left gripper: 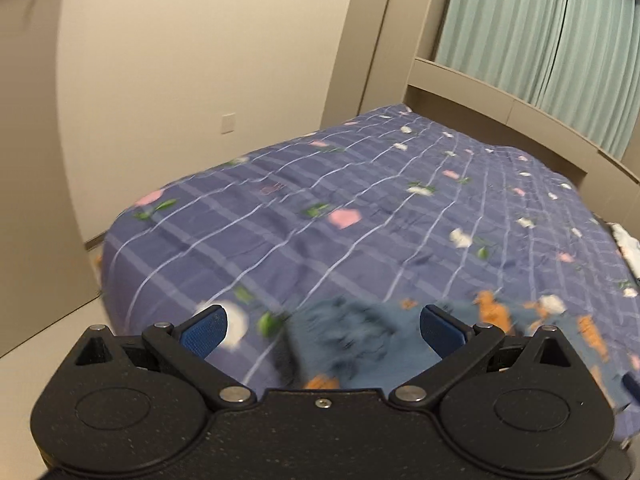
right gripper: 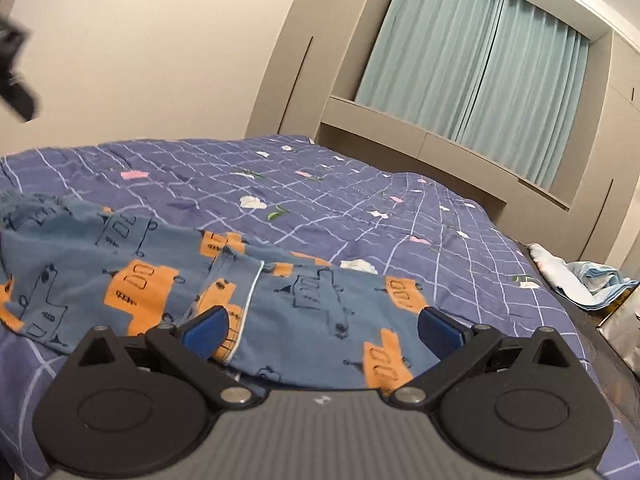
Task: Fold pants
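Blue-and-orange pants (right gripper: 160, 272) lie rumpled lower left on bed (right gripper: 400, 208); soft, light, likely slumps, so pinch waistband corners; left hand-held gripper (left gripper: 324, 330) and right hand-held gripper (right gripper: 324, 330) both gape empty

1. A bed (right gripper: 360, 208) fills most of both views, spread with a blue-violet checked cover (left gripper: 320, 232) printed with small pink and white flowers.
2. Plain cream walls (left gripper: 200, 60) stand behind it, with a pale switch plate (left gripper: 228, 123) low down.
3. Pale green curtains (right gripper: 480, 68) hang closed over the window.
4. Beige panelling (right gripper: 400, 128) frames the curtains and runs as a ledge behind the bed.
5. Light floor (left gripper: 40, 340) shows left of the bed.
6. Crumpled pale blue cloth (right gripper: 588, 280) lies beside the bed's right edge.
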Action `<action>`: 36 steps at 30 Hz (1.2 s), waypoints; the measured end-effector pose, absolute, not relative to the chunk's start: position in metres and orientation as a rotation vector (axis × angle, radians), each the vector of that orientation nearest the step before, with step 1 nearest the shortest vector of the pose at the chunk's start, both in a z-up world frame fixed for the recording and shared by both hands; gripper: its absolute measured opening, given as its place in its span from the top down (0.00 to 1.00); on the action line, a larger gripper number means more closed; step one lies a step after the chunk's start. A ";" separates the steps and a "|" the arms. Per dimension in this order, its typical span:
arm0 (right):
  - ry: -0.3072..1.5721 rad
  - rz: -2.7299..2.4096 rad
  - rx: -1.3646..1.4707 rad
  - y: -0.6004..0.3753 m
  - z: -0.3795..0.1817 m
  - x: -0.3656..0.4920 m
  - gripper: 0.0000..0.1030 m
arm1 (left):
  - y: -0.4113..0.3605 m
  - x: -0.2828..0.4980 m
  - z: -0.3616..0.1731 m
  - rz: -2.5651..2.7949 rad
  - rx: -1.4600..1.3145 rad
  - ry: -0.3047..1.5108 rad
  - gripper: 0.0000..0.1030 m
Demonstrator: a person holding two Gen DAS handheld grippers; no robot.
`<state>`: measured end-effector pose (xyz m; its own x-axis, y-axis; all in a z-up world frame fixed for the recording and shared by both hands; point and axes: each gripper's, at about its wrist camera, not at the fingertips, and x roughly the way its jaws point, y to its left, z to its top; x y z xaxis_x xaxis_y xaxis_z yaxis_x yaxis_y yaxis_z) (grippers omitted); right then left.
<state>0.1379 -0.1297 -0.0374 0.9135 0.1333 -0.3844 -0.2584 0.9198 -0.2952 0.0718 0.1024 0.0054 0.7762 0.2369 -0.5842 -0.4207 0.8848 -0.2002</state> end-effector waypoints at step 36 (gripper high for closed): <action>0.296 0.161 -0.326 -0.120 -0.066 0.132 0.00 | 0.127 0.082 -0.080 0.094 -0.592 0.536 0.01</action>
<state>0.1317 -0.1198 -0.0656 0.9444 0.1076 -0.3106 -0.2023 0.9351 -0.2911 0.0825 0.1275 -0.0799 0.8599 -0.0660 -0.5062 -0.2343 0.8300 -0.5062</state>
